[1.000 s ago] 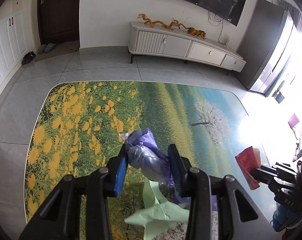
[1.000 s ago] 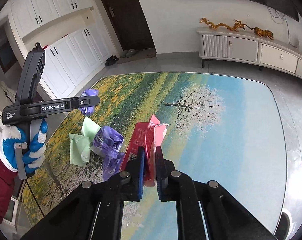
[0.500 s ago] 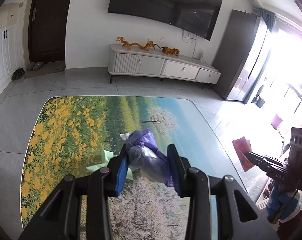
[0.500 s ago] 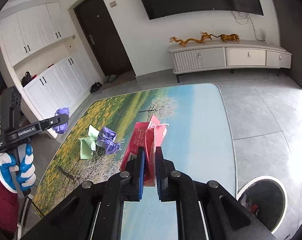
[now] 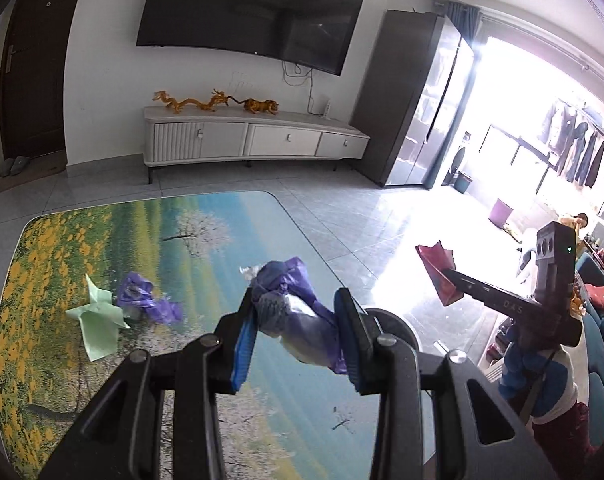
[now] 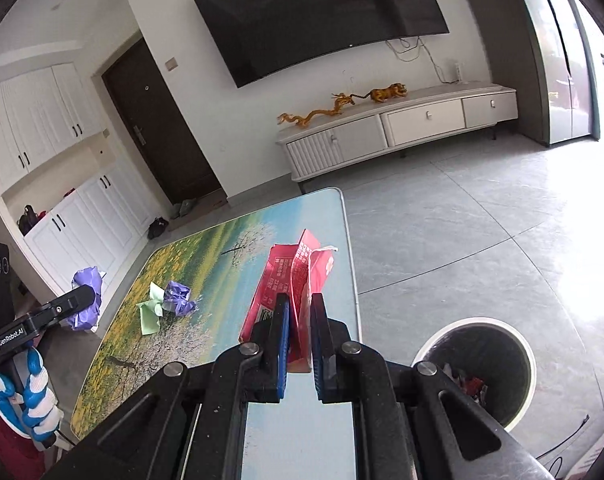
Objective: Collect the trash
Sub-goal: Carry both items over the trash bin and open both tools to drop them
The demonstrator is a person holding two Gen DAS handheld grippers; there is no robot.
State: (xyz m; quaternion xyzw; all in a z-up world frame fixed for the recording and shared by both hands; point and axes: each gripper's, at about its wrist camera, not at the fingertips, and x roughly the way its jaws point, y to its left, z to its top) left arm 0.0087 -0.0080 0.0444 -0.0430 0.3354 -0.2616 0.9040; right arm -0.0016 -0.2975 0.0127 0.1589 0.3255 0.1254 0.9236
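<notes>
Two pieces of trash are held and two lie loose, all placed here against the picture-printed table. The left gripper has its jaws partly apart and clamped on a crumpled purple bag, held in the air above the table's near right part. The right gripper has its jaws nearly together, pinching a flattened red packet that stands up from them above the table's right edge. On the table's left part lie one green paper scrap and one second purple wad, touching each other. One round trash bin stands on the floor just beside the table's right edge, with some litter visible inside. Both grippers tilt downward toward the table. A blue-and-white gloved hand grips the left tool's handle beyond the table's left side; another gloved hand holds the right tool off the table's right side.
</notes>
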